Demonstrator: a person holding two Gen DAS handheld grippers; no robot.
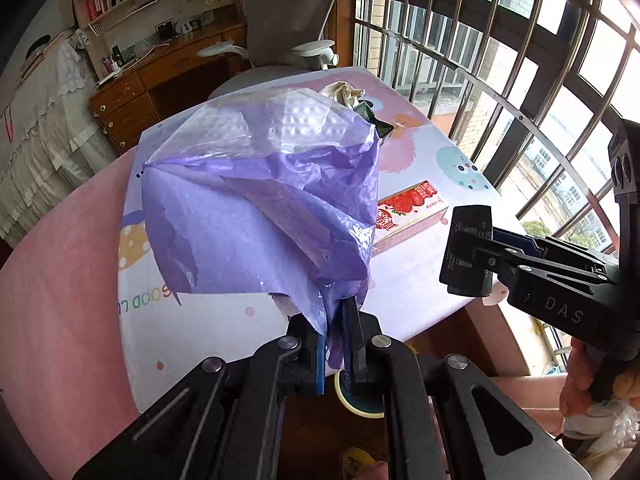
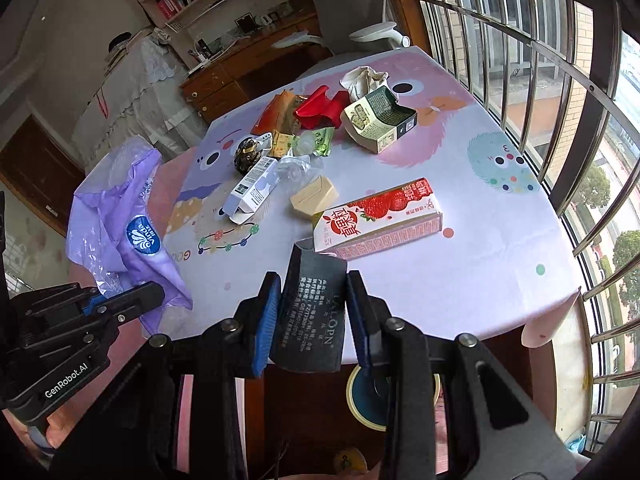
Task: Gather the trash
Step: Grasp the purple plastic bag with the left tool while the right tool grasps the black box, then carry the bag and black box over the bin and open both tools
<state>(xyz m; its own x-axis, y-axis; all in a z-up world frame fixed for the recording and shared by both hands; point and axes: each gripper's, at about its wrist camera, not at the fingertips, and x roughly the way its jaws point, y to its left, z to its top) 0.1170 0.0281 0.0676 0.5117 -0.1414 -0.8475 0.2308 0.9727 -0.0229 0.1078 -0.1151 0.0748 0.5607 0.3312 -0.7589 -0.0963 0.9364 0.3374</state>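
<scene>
My left gripper (image 1: 338, 344) pinches the purple bag (image 1: 260, 200); my right gripper (image 2: 314, 320) clamps a black packet (image 2: 310, 312). Next, I judge, drop it into the bag's mouth.

Desk (image 2: 460, 280) covered by cartoon-print cloth (image 2: 492, 208), pink and white with monster faces. Lying on it: strawberry milk carton (image 2: 378, 218) on its side near front edge; tan wedge-shaped piece (image 2: 314, 198) just left of it; white-blue small box (image 2: 252, 190) lying open-ended; clear crumpled plastic (image 2: 296, 168) between those two; dark gold wrapper ball (image 2: 248, 154); green and yellow wrappers (image 2: 304, 142); opened dark-green carton (image 2: 378, 118) further back; red wrapper (image 2: 322, 108) and orange-gold foil (image 2: 278, 114) beside it; crumpled paper (image 2: 362, 78) at far edge. Contact between the clustered items hard to tell.
</scene>
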